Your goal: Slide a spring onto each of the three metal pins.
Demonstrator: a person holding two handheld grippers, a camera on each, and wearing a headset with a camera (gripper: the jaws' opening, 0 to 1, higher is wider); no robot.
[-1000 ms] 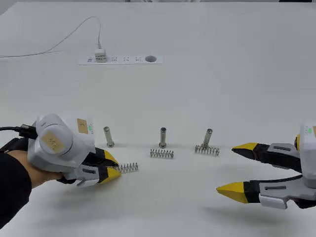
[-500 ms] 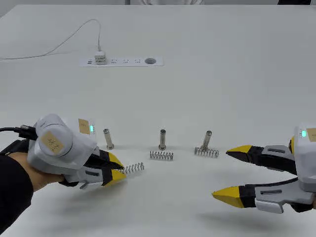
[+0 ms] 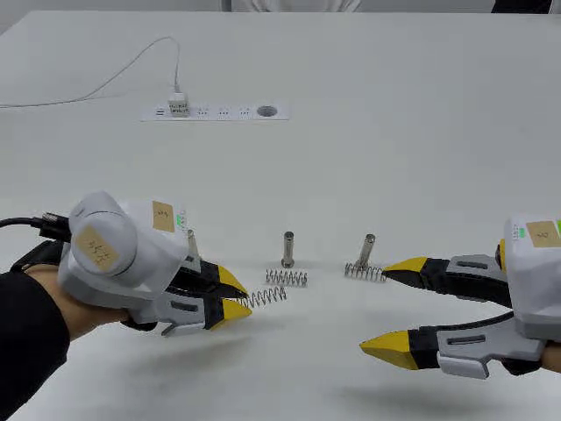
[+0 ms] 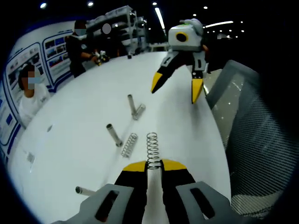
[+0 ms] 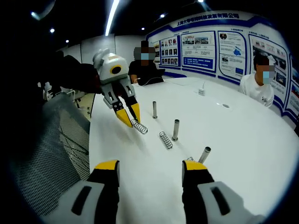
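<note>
The left yellow-tipped tongs (image 3: 235, 298) pinch one end of a thin silver wire spring (image 3: 266, 297), which pokes out toward 3 o'clock. The middle short metal pin (image 3: 288, 248) stands at 12 o'clock from its free end, with a loose spring (image 3: 287, 277) lying between. The right yellow-tipped tongs (image 3: 375, 311) gape wide and hold nothing. Bare white table (image 3: 394, 132) spreads beyond.

Even overhead light, soft shadows on the white table (image 3: 394, 132); gripper views dim and edge-warped.
</note>
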